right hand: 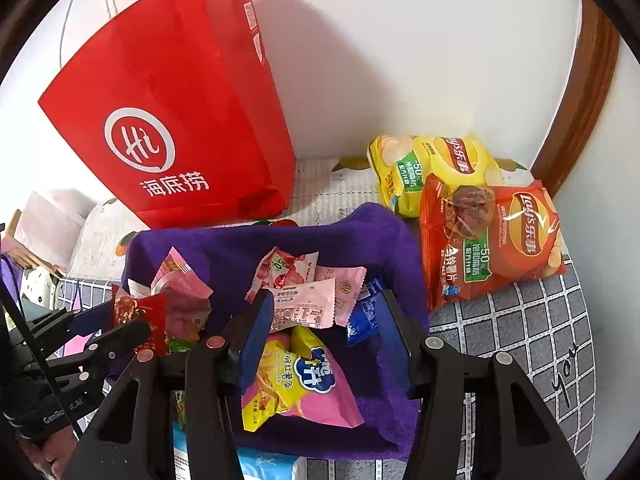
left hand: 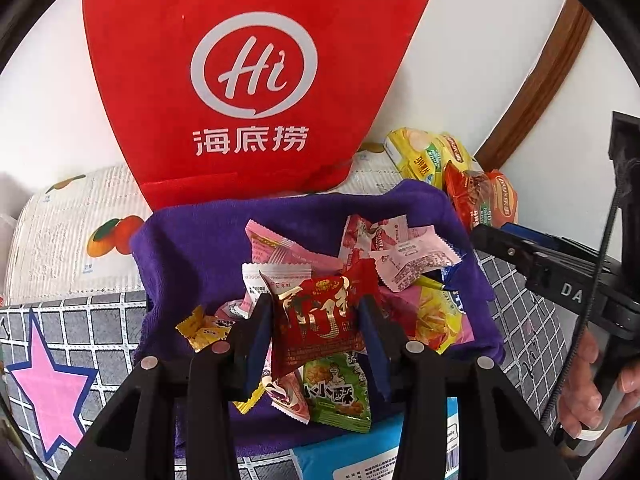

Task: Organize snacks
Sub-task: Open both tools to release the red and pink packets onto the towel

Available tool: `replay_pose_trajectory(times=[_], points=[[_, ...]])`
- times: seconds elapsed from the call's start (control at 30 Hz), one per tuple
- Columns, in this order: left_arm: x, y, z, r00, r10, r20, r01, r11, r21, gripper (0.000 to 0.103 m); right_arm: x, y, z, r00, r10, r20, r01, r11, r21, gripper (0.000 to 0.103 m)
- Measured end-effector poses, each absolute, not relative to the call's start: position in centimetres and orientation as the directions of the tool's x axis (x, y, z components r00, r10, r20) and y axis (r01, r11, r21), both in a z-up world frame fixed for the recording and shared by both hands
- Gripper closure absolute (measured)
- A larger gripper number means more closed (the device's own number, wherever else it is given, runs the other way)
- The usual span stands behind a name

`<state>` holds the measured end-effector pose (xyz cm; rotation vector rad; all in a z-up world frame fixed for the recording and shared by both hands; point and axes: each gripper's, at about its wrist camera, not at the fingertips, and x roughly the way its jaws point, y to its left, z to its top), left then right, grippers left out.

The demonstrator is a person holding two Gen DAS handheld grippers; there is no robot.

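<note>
A red bag (left hand: pixel 240 80) printed "Hi 海底捞" is standing at upper centre. Below it, a purple cloth (left hand: pixel 200 240) is holding loose snack packets. Two Lay's bags (right hand: pixel 480 216) are lying upper right. The left gripper (left hand: pixel 316 320) is clamping a red packet (left hand: pixel 320 320), long axis upright. The right gripper (right hand: pixel 324 328) is hanging with jaws apart.

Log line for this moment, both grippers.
left gripper: shut on red snack packet | right gripper: open over snack pile | red bag: upright behind purple cloth
</note>
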<state>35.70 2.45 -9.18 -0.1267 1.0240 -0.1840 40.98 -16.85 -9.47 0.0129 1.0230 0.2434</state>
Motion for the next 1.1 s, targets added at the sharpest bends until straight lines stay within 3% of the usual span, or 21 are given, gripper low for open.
replay_pose_trajectory(times=[1.1], points=[[35.8,2.9,-9.2,0.495,-0.219,-0.841,0.081,0.975,-0.207,0.054,40.4,-15.2,-9.7,0.509,0.152,-0.847,-0.239,0.970,0.031,0.049]])
